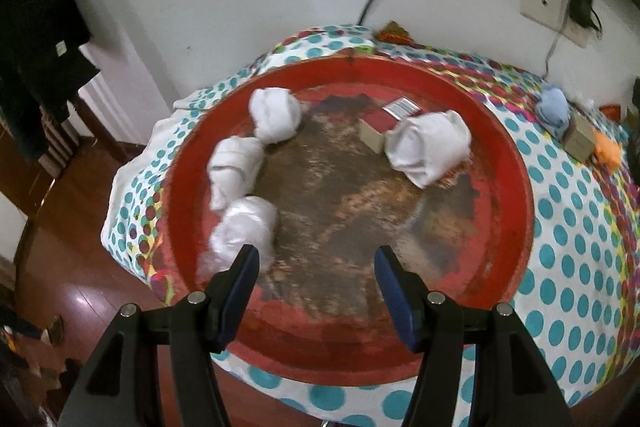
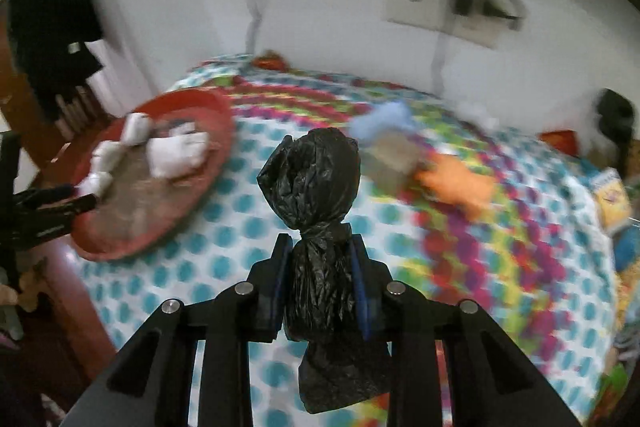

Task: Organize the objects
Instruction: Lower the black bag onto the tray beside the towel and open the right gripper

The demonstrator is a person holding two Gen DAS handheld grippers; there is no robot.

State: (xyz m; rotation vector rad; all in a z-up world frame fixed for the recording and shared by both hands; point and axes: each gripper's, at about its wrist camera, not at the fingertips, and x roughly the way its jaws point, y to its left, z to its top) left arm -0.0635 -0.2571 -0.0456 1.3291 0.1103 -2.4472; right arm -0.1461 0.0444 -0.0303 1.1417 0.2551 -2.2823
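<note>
Gripping a knotted black plastic bag (image 2: 316, 187) between its closed fingers, the right gripper (image 2: 320, 243) holds it above the dotted cloth (image 2: 248, 263), to the right of the red tray (image 2: 208, 163). Over the near rim of the red tray (image 1: 516, 187), the left gripper (image 1: 316, 259) hangs with fingers spread and nothing between them. Four white bundles (image 1: 240, 171) and a small box (image 1: 384, 119) lie on that tray.

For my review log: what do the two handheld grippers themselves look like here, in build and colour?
Both match. The left gripper and right gripper have matte black plastic frames with angular, triangular cut-out arms, round silver pivot pins at the joints, and jaws lined with dark blue pads. No cables or sleeves show; faint small lettering appears on the left gripper's body in the right wrist view.
</note>
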